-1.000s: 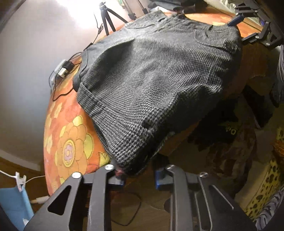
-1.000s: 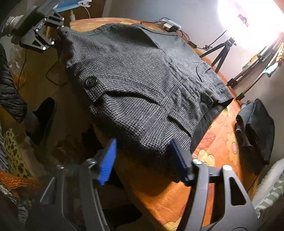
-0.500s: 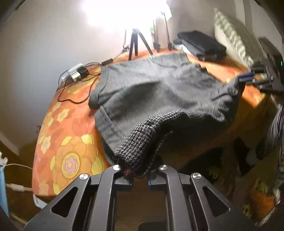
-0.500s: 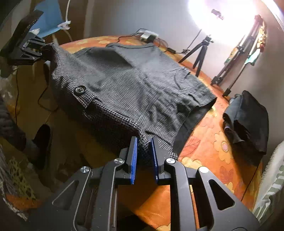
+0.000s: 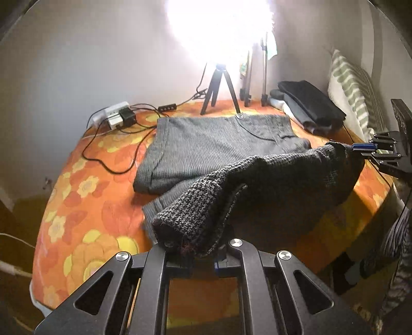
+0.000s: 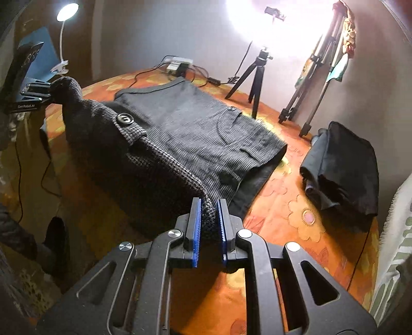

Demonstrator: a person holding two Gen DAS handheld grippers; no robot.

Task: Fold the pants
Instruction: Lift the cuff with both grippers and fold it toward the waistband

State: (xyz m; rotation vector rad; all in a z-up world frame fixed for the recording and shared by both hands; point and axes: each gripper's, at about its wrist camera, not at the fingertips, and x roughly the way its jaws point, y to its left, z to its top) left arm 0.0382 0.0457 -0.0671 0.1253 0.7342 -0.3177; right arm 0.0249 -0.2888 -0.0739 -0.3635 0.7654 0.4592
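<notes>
The left gripper point(image 5: 197, 253) is clenched on one near corner of the pants point(image 5: 219, 154), the checked cloth bunched over its fingertips and hiding the pads. The right gripper point(image 6: 208, 224) is clamped on the other near corner; its jaws have just been closing, and the blue pads point(image 6: 197, 226) now press a fold of cloth between them. Both corners are raised off the table point(image 5: 85, 206), so the near edge of the pants hangs as a dark ridge strung from one gripper to the other. In the left view the right gripper point(image 5: 360, 147) shows at the far right end of that ridge; in the right view the left gripper point(image 6: 45, 89) shows at the far left end, with cloth wrapped over its tip. A large button point(image 6: 124, 119) sits on the raised band, ahead and left of the right gripper.

Beyond the ridge the rest of the pants lies flat on the orange flowered table. Ahead and to the right of the right gripper lies a heap of dark clothes point(image 6: 342, 167). Farther off, past the pants, stand a small tripod point(image 5: 219, 87) and a power strip point(image 5: 116, 116) with cables, under a glaring lamp point(image 5: 219, 23) by the wall.
</notes>
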